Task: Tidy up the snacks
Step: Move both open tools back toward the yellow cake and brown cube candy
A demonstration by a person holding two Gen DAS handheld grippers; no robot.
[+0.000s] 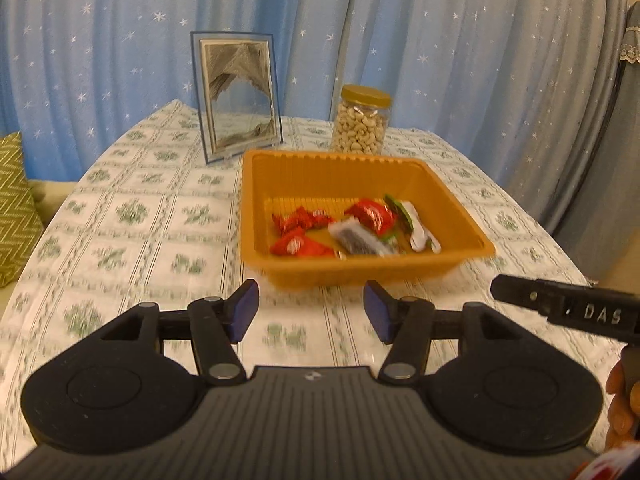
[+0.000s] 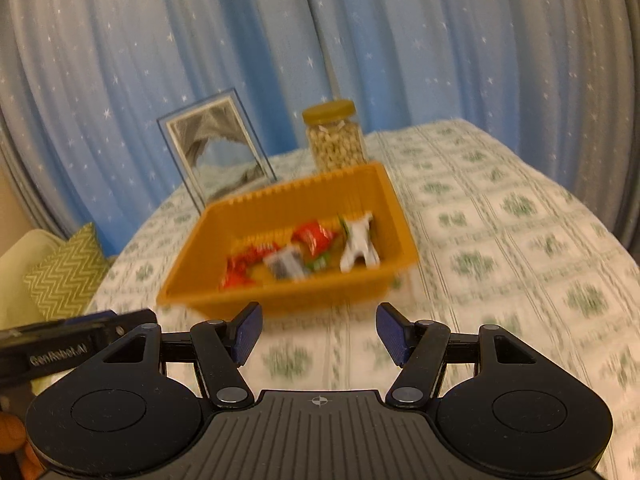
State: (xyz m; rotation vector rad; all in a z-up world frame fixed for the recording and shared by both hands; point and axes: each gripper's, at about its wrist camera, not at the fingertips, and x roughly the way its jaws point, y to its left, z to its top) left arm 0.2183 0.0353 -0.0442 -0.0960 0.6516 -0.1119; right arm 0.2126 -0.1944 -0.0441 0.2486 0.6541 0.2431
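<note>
An orange plastic tray (image 1: pixel 452 208) (image 2: pixel 396 208) stands on the patterned tablecloth. Inside it lie several wrapped snacks: red packets (image 1: pixel 298 242) (image 2: pixel 314 236), a clear pouch with dark contents (image 1: pixel 356 238) (image 2: pixel 285 264) and a white and green wrapper (image 1: pixel 420 232) (image 2: pixel 360 244). My left gripper (image 1: pixel 310 312) hovers over the cloth just short of the tray's near wall, open, nothing between its blue pads. My right gripper (image 2: pixel 318 336) hangs near the tray's near right corner, open and empty as well. Each gripper's black body shows at the edge of the other's view.
A jar of cashews (image 1: pixel 360 124) (image 2: pixel 336 140) with a gold lid stands behind the tray. A framed sand picture (image 1: pixel 238 96) (image 2: pixel 218 152) stands at the back left. Blue starred curtains hang behind the table (image 1: pixel 132 216). A green zigzag cushion (image 1: pixel 16 204) (image 2: pixel 64 272) lies off the left edge.
</note>
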